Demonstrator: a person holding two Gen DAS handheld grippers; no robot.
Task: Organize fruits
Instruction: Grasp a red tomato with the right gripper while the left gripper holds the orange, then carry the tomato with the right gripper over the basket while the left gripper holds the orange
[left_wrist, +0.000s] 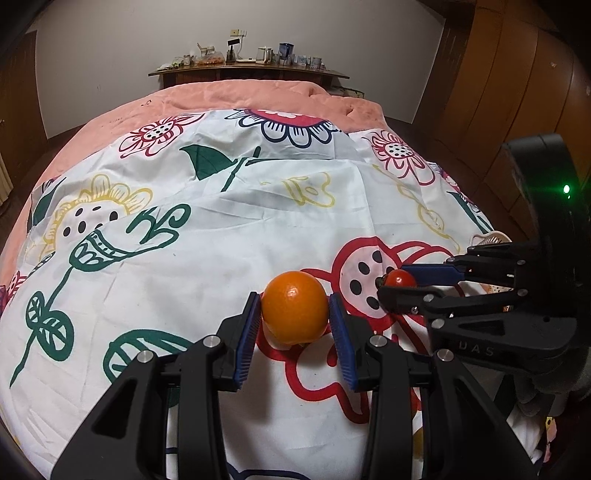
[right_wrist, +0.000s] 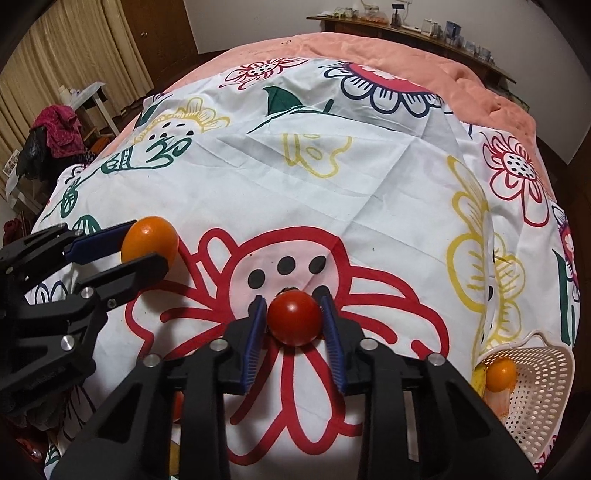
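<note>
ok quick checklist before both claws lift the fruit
1. Left claw shut on orange: ok.
2. Right claw shut on tomato: ok.
3. Claws apart from each other: ok.
4. Basket in view, at the right: ok.
5. Room left in the basket beside the fruit already inside: ok.
6. Grip firm enough for the lift: cannot tell.

The orange (left_wrist: 294, 312) lies left of the tomato (right_wrist: 294, 316), basket (right_wrist: 546, 391) far right.
</note>
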